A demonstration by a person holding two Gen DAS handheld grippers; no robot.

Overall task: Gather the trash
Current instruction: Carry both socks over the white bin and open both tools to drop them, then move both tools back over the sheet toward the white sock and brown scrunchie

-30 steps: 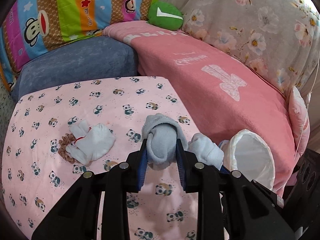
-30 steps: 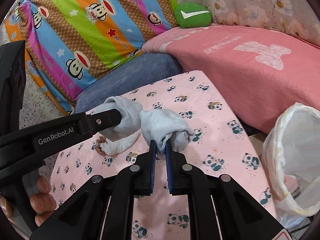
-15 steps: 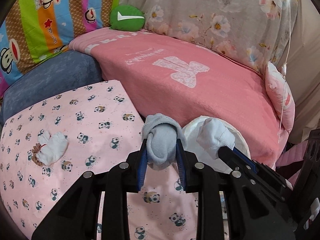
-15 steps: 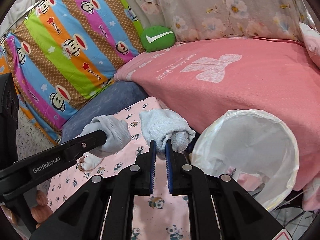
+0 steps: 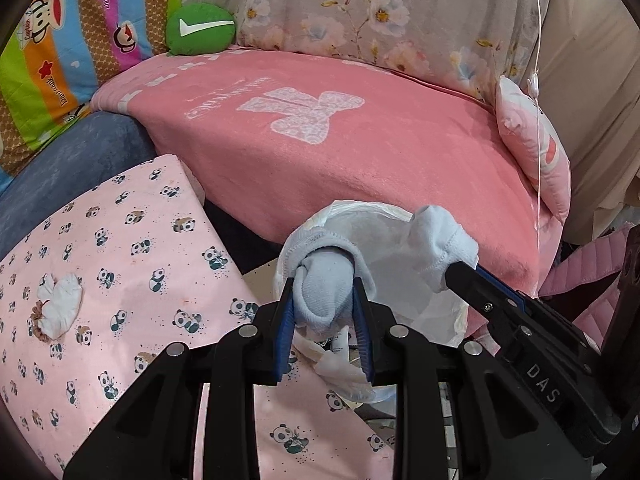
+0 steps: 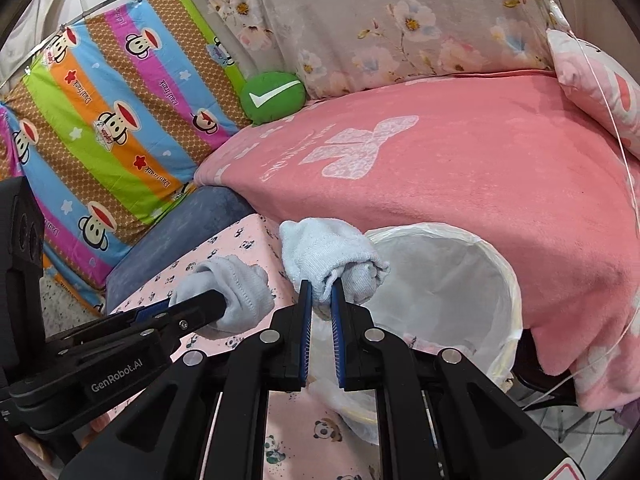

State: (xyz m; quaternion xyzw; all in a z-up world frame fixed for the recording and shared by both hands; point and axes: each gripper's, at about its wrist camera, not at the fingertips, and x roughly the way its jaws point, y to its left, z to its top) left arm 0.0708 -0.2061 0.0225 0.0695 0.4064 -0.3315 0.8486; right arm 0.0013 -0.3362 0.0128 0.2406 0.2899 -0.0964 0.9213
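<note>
Over the mouth of the white bin bag (image 6: 460, 280), at lower centre of both views, two pale blue rolled socks are held up.

Item: left sock (image 5: 326, 292), a rolled pale blue bundle, clamped between the blue pads of the left gripper (image 5: 324, 304); jaws clenched on it, part-way closed around its bulk. It sits in front of the bag's near rim in the left wrist view.

Item: right sock (image 6: 332, 260), similar pale blue roll, pinched at its lower edge by the right gripper (image 6: 319, 296); jaws nearly together with only a fold of cloth between the pads. It hangs at the left rim of the bag's opening in the right wrist view. The two socks are near each other but apart.

Item: bin bag, white, thin plastic, mouth held round; something pink lies at the bottom.

Item: panda-print pink cloth (image 5: 132, 272), lower left, covering a flat surface beside the bag. On it, at far left, a small white cloth (image 5: 60, 304) lies touching a brown scrunchie (image 5: 36, 320).

Item: pink blanket (image 5: 360, 140), centre, with a pale bow motif, behind the bag.

Item: green round cushion (image 5: 200, 28) with a white tick, upper left.

Item: striped monkey-print cover (image 6: 112, 120), left.

Item: floral grey cover (image 6: 400, 20), top.

Item: small pink pillow (image 5: 536, 152), right.
</note>
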